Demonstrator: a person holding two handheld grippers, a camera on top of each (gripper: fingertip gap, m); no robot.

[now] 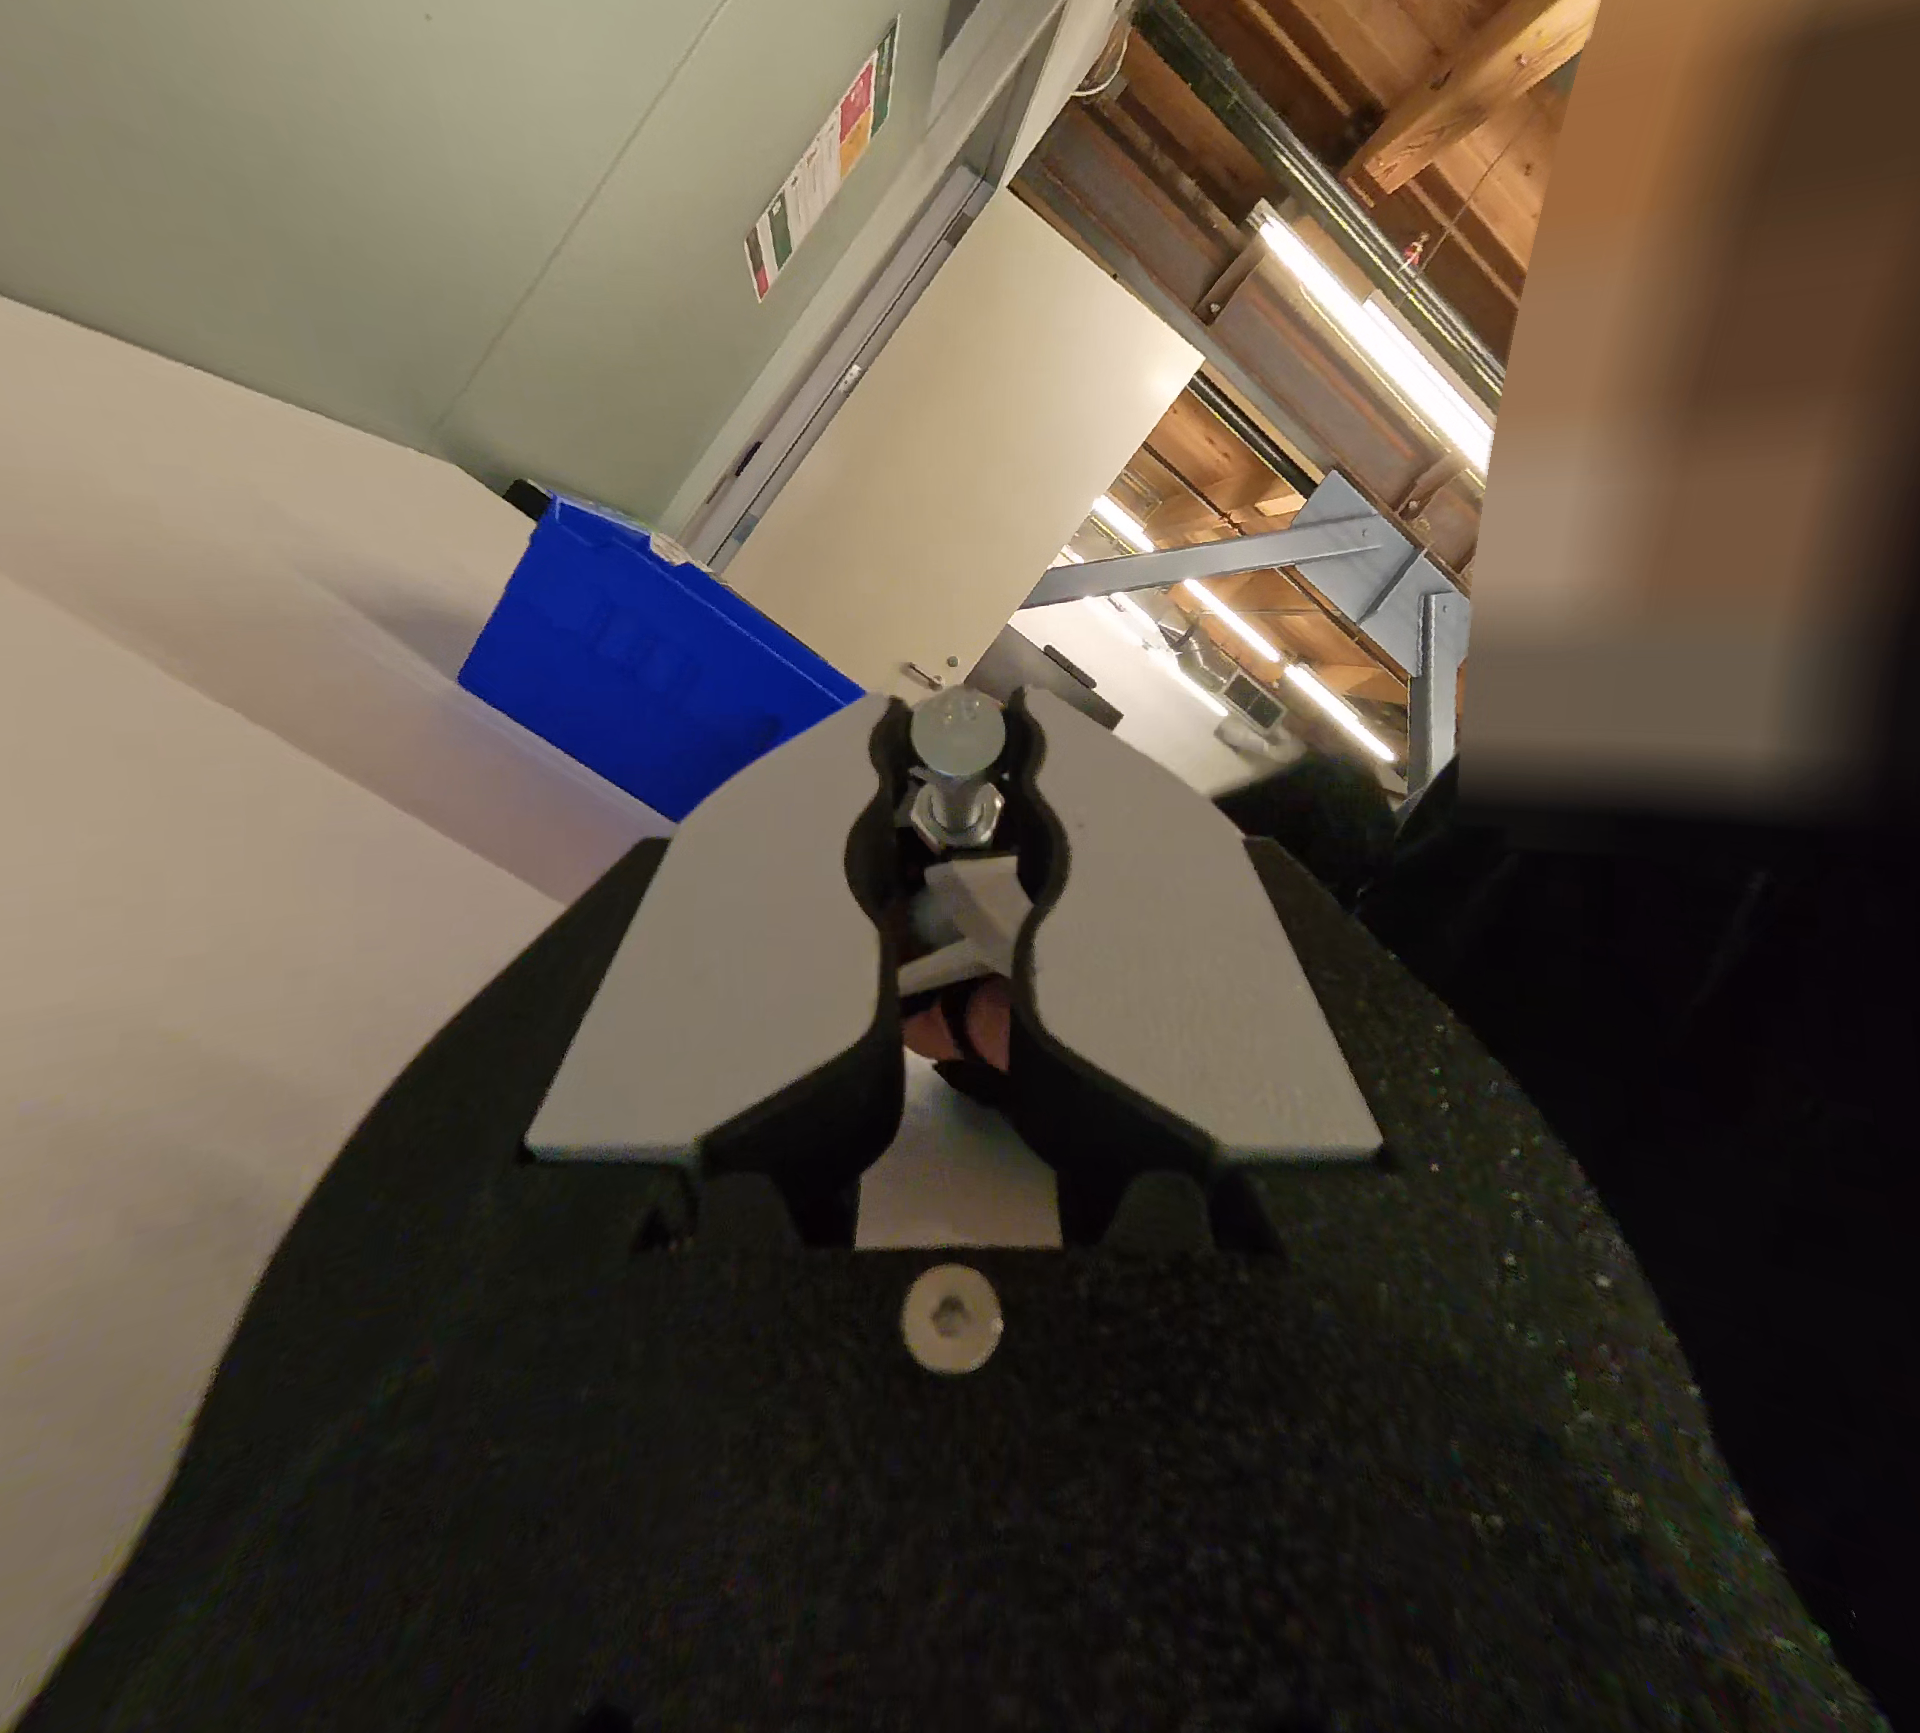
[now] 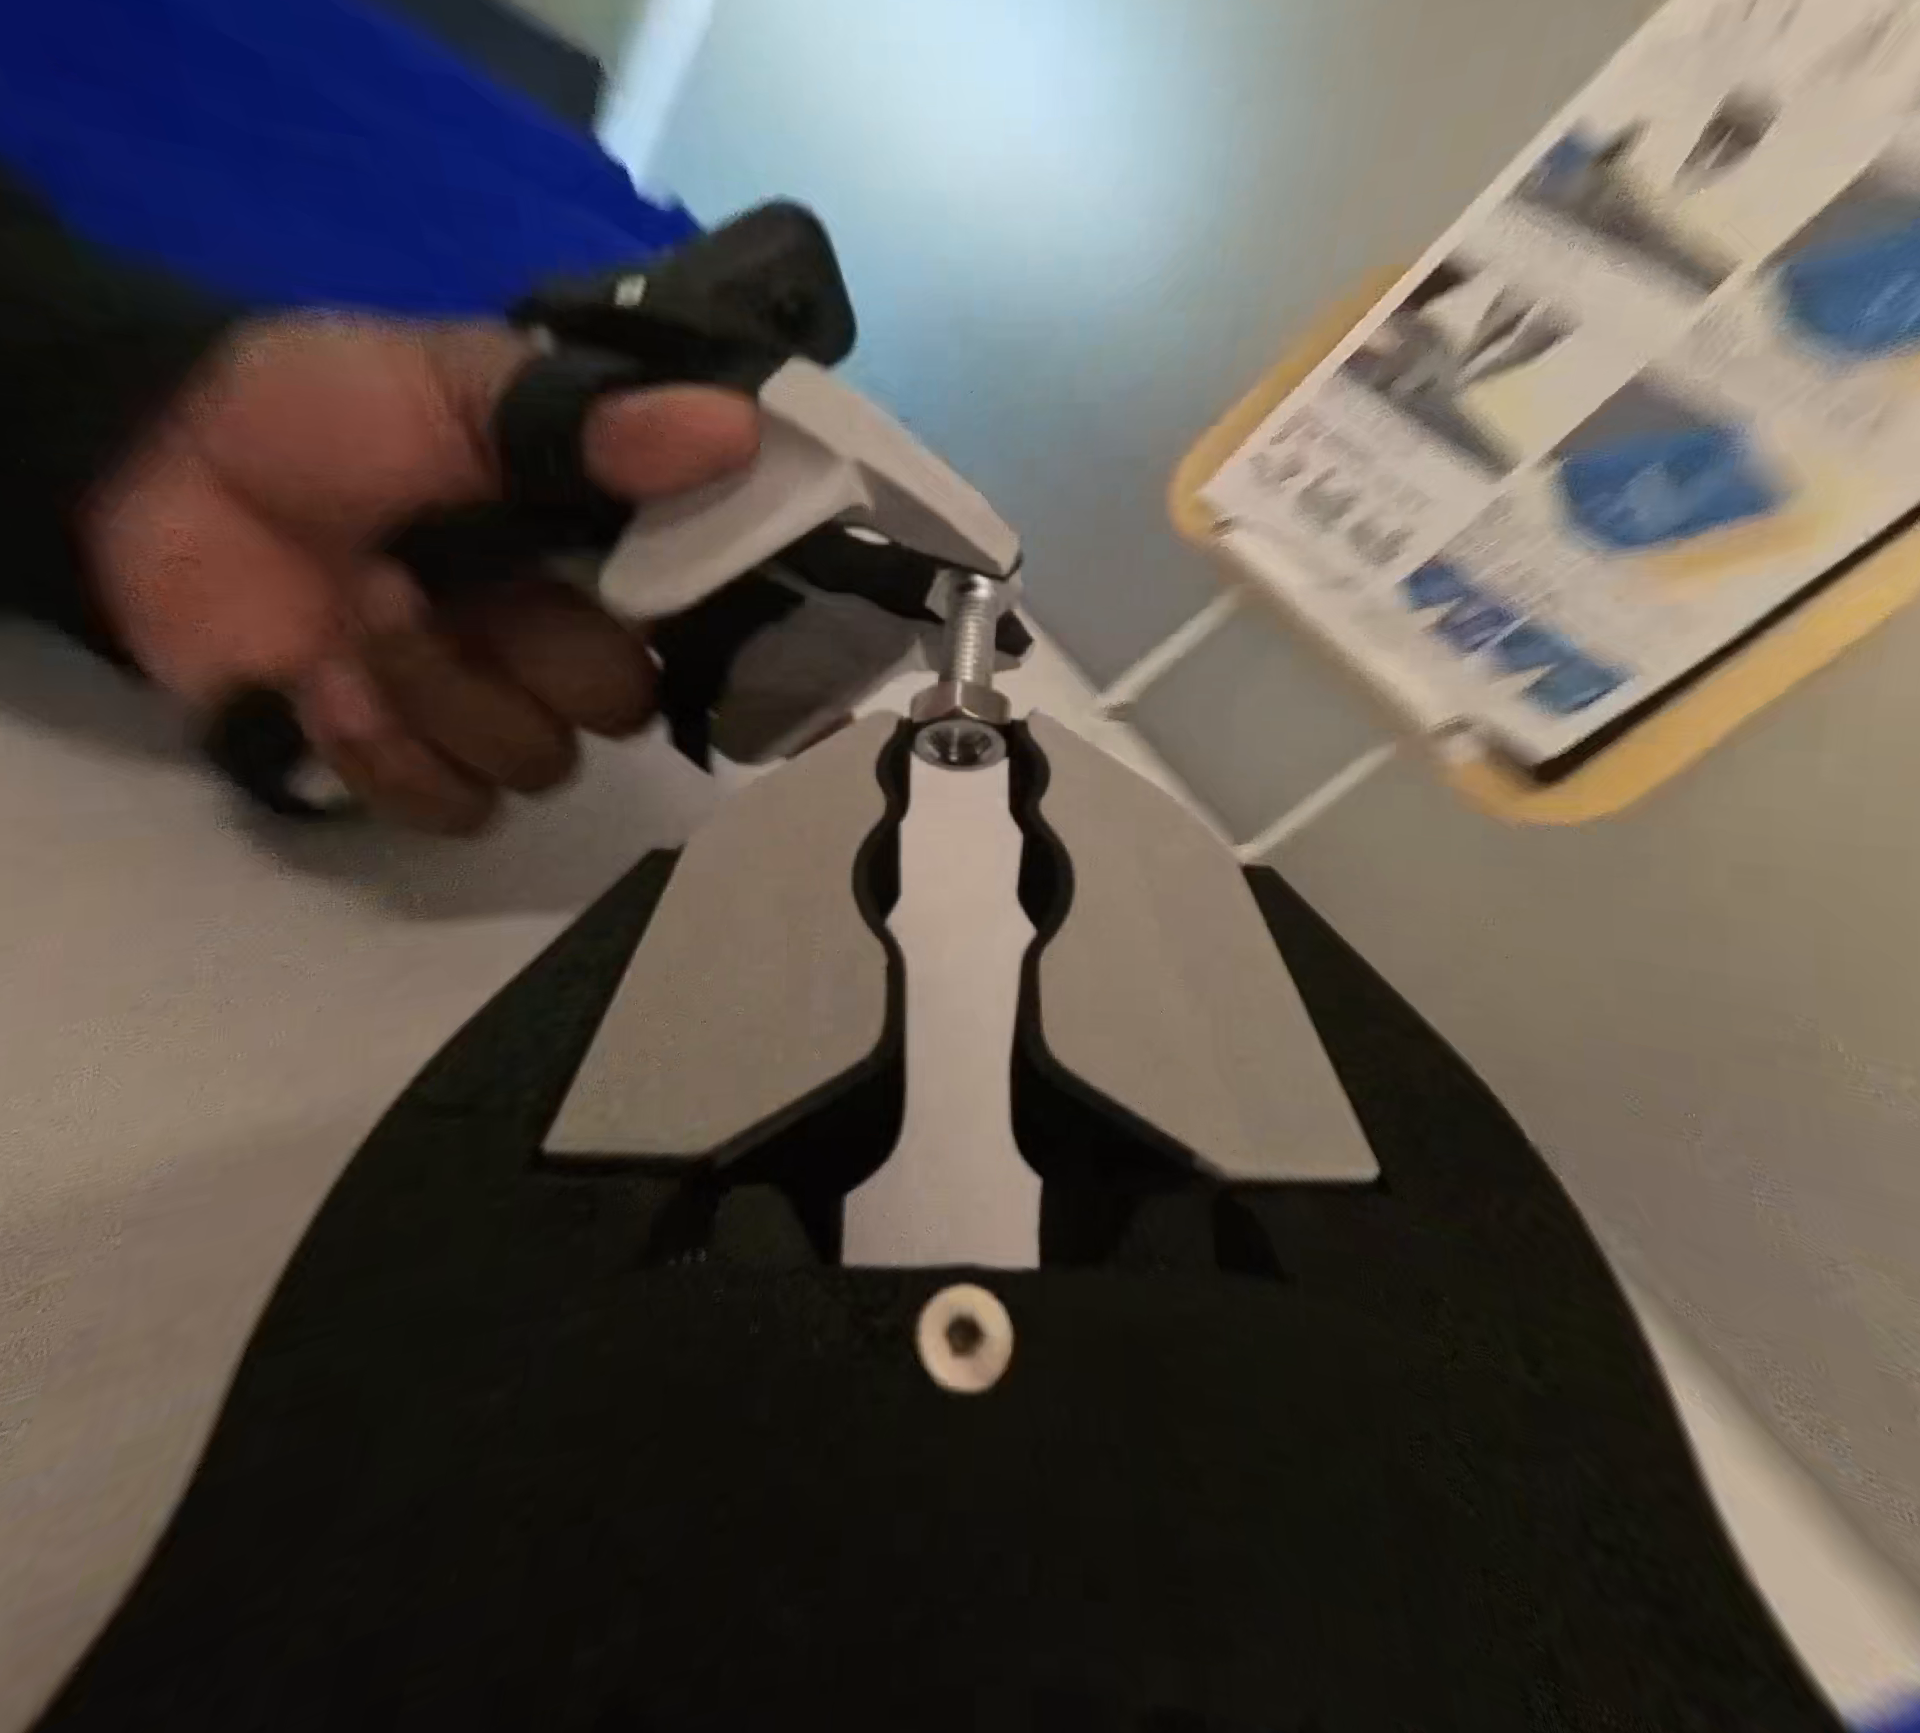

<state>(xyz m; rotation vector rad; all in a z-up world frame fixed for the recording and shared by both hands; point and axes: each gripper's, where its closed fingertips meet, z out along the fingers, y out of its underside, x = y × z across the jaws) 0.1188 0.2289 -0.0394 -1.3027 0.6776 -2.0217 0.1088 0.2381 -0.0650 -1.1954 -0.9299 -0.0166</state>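
- Wooden ceiling (image 1: 1382, 21) beams and strip lights fill the upper right of the left wrist view, with a pale green wall to the left and a blue bin (image 1: 623, 655) standing at the far edge of the white desk (image 1: 208, 852)
- Left gripper (image 1: 958, 727): its fingers (image 1: 790, 904) are closed on the head end of a silver bolt (image 1: 958, 733), which sits right at the fingertips; the right wrist view shows the same grasp from outside, with the threaded shank running out of those fingers
- A hand (image 2: 343, 561) with a dark sleeve holds the left gripper, a black strap looped over one finger
- Right gripper (image 2: 954, 733): its fingers (image 2: 1143, 956) are drawn in on the hex nut (image 2: 954, 709) that sits on the bolt's shank, one fingertip on each side of it and apparently touching
- Bolt and nut are thus held between the two grippers, clear of the desk, and the bolt spans the short gap from one pair of fingertips to the other
- Nut position: low on the thread, near the end away from the head, with bare thread showing between it and the left fingers
- Right of the grippers, a printed sheet (image 2: 1621, 395) with blue patches lies on a yellow-edged board, propped on a white wire stand (image 2: 1174, 655); this view is blurred, so finer detail cannot be told
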